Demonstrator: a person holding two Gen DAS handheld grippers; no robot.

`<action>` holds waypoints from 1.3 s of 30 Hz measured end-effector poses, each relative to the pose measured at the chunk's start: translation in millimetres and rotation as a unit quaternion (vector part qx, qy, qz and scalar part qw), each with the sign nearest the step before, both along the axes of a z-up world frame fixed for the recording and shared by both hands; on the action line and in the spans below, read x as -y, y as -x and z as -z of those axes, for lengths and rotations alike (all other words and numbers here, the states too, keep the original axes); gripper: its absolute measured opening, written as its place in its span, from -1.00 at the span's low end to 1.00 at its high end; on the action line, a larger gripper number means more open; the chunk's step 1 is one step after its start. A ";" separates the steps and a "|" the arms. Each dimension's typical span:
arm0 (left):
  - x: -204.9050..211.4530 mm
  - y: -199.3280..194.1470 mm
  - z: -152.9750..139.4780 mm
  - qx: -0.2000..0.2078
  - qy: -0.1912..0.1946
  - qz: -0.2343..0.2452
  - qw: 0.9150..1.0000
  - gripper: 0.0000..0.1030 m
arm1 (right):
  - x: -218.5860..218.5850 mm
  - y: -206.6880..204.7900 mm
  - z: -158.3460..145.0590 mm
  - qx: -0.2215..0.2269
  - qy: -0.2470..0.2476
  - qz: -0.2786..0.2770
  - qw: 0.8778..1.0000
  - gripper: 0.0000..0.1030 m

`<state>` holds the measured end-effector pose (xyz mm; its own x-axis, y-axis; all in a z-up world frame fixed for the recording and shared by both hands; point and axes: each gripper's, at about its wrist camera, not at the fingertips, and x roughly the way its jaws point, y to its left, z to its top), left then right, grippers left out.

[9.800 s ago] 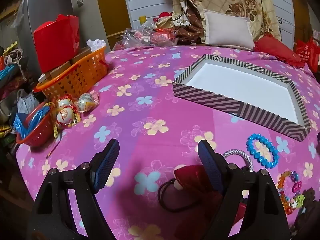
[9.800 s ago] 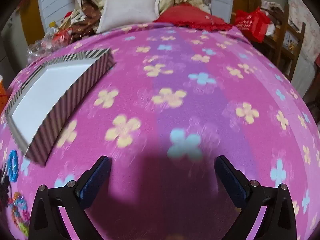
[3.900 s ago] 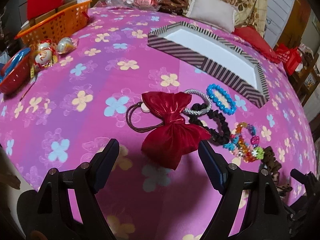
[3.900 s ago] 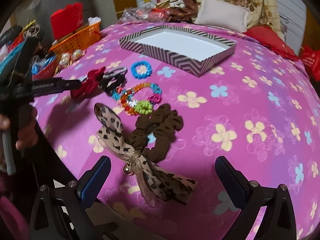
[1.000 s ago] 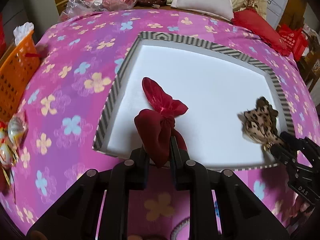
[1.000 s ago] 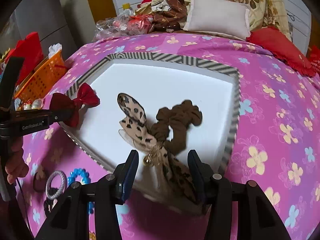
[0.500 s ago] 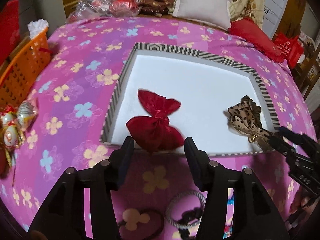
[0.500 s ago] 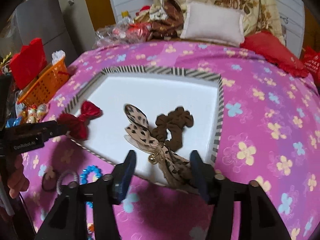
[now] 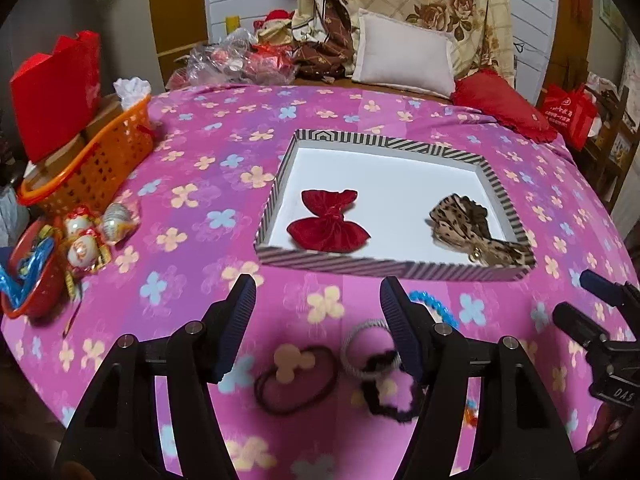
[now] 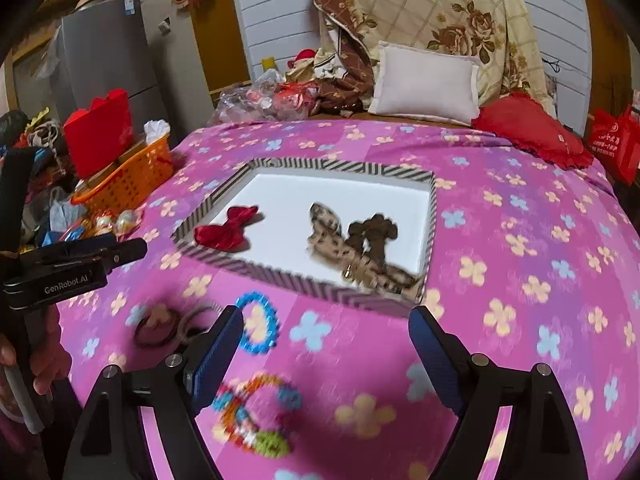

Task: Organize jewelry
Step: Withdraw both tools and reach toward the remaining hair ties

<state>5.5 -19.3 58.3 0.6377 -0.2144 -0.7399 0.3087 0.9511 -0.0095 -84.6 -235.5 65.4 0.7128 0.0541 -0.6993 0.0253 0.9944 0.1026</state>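
A striped tray with a white floor lies on the pink flowered cloth. In it lie a red bow and a leopard-print bow with a brown scrunchie. My left gripper hangs short of the tray, its jaws opening with nothing between them. My right gripper is also opening and holds nothing. On the cloth near me lie a blue bead bracelet, a silver hair tie, a dark hair tie with a beige charm, a black scrunchie and a multicoloured bead bracelet.
An orange basket with a red box stands at the left edge, with wrapped ornaments and a red bowl beside it. Pillows and bedding are piled behind. A hand grips the left tool's handle.
Both grippers let go of their bows, which now lie in the tray. Both have opened wider and drawn back and up from the tray, bringing the loose bracelets and hair ties into view.
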 end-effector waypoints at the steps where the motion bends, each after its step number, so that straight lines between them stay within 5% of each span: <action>1: -0.9 5.3 -1.3 0.002 0.001 -0.001 1.000 0.26 | -2.2 5.1 0.1 0.001 -0.003 0.000 1.000 0.61; 15: -7.4 59.7 0.5 0.007 0.010 -0.008 1.000 0.26 | -25.1 40.8 -6.2 0.016 -0.002 0.001 1.000 0.76; 39: -13.7 74.8 16.5 -0.013 0.015 -0.022 1.000 0.26 | -31.2 45.4 -1.4 0.003 0.005 0.010 1.000 0.76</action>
